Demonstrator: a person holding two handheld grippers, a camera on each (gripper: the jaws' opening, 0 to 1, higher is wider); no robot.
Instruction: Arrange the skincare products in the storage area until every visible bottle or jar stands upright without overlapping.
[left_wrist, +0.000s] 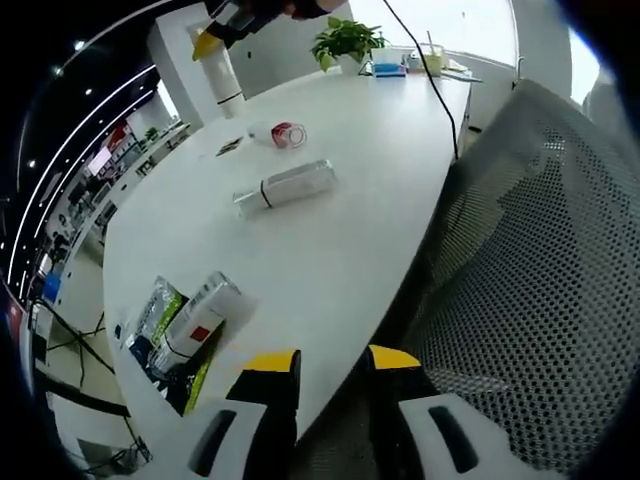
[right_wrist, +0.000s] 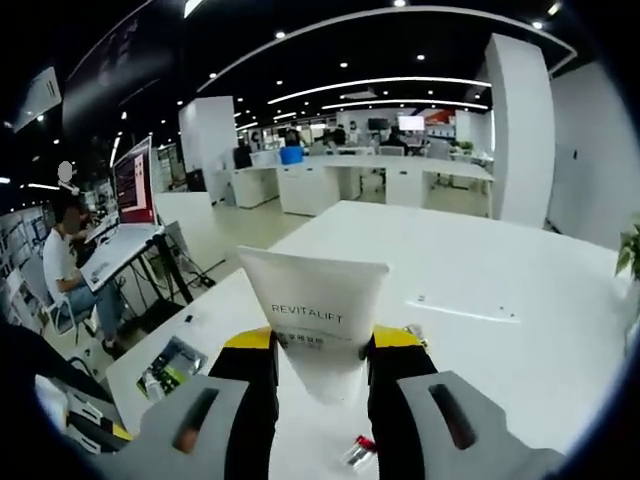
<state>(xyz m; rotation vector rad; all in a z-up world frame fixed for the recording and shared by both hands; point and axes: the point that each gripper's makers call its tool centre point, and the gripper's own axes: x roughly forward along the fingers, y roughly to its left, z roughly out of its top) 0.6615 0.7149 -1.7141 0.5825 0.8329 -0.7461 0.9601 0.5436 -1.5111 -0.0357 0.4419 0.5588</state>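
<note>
- Skincare tube (right_wrist: 315, 320) marked REVITALIFT clamped between the right gripper (right_wrist: 322, 345) jaws, lifted above the white table (right_wrist: 480, 330).
- Left of the clear bottle (left_wrist: 285, 187): boxed product (left_wrist: 195, 320) flat on a green packet (left_wrist: 160, 315) at the table edge.
- Clear bottle itself on its side mid-table; small jar (left_wrist: 288, 134) just beyond it, tipped over.
- Right of the bottle: mesh chair (left_wrist: 530, 300); left gripper (left_wrist: 332, 362) jaws apart, empty, over the table edge.
- Judged early: nothing upright on the table yet; three items left, plus setting the tube down.
- Tube's cap end hidden behind the jaws; jar contents unreadable.
</note>
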